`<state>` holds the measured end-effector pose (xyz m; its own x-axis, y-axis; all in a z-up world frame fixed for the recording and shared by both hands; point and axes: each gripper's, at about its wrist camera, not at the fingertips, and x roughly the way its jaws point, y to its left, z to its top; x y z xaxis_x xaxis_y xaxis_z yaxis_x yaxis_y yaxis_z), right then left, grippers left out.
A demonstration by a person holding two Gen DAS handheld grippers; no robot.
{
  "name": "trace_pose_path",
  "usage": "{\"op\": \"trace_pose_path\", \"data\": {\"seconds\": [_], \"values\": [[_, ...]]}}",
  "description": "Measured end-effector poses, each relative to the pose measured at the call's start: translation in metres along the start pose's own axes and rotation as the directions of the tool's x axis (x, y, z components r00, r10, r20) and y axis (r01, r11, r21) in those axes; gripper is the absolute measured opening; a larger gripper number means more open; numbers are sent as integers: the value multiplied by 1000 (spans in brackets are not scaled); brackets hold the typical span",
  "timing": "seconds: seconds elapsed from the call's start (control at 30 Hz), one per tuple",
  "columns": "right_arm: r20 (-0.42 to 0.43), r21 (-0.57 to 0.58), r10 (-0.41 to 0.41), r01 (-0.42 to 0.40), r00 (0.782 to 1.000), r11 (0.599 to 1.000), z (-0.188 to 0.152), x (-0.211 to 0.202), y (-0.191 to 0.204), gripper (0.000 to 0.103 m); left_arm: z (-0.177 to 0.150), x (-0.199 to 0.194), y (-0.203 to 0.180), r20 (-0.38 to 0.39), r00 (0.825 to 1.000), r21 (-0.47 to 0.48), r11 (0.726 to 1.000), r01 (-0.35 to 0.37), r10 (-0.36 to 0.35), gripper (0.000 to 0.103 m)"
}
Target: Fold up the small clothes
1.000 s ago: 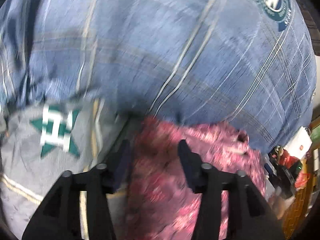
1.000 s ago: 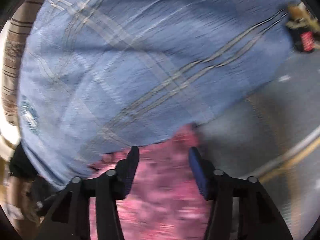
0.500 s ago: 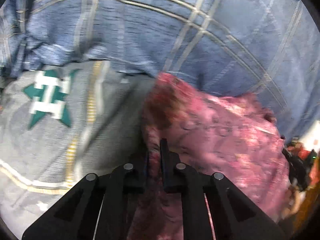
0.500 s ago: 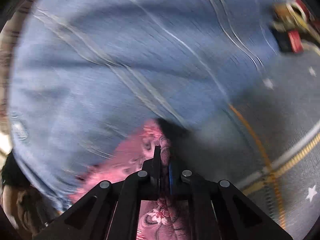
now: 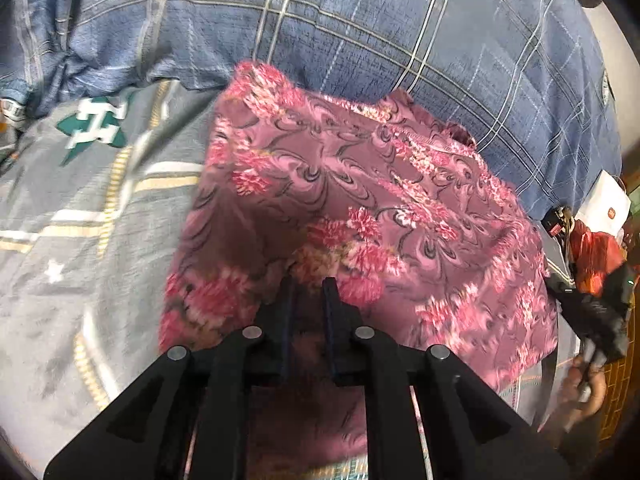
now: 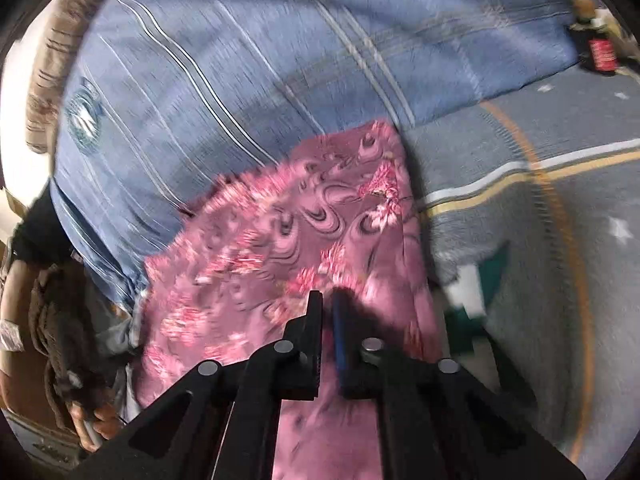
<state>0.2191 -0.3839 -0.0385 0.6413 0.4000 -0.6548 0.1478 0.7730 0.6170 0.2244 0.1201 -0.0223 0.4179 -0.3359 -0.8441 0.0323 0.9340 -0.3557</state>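
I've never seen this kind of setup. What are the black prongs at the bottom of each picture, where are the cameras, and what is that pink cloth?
No robot here: a person carries a hand-held gripper in each hand, each with a fisheye camera looking along its jaws. The left gripper and right gripper each pinch the near edge of a pink floral garment, the right jaws opening slightly. It lies on a bed, on a grey sheet beside a blue plaid quilt. The person's other hand shows at the edge.

Pink floral garment (image 5: 360, 184) fuzzy cloth; blue plaid quilt (image 5: 400, 32) matt woven
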Motion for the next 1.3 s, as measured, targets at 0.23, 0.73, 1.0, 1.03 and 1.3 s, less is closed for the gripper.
{"op": "trace_pose_path", "data": {"seconds": [0.23, 0.73, 1.0, 1.03, 1.3], "values": [[35, 87, -96, 93, 995, 992, -43, -26, -10, 63, -21, -10, 25, -58, 991, -151, 982, 113, -123, 15], [4, -49, -242, 242, 970, 969, -55, -46, -19, 6, -38, -9, 25, -83, 986, -170, 977, 128, -144, 16], [171, -105, -34, 53, 985, 993, -19, -37, 67, 14, 0, -37, -12, 82, 986, -48, 988, 146, -142, 49], [158, -108, -30, 48, 987, 993, -16, -24, 75, 15, 2, -30, -13, 74, 988, -51, 989, 137, -133, 49], [-6, -90, -128, 127, 992, 988, -17, 87, 77, 18, -3, 22, -16, 52, 999, 19, 1000, -10, 9, 49]]}}
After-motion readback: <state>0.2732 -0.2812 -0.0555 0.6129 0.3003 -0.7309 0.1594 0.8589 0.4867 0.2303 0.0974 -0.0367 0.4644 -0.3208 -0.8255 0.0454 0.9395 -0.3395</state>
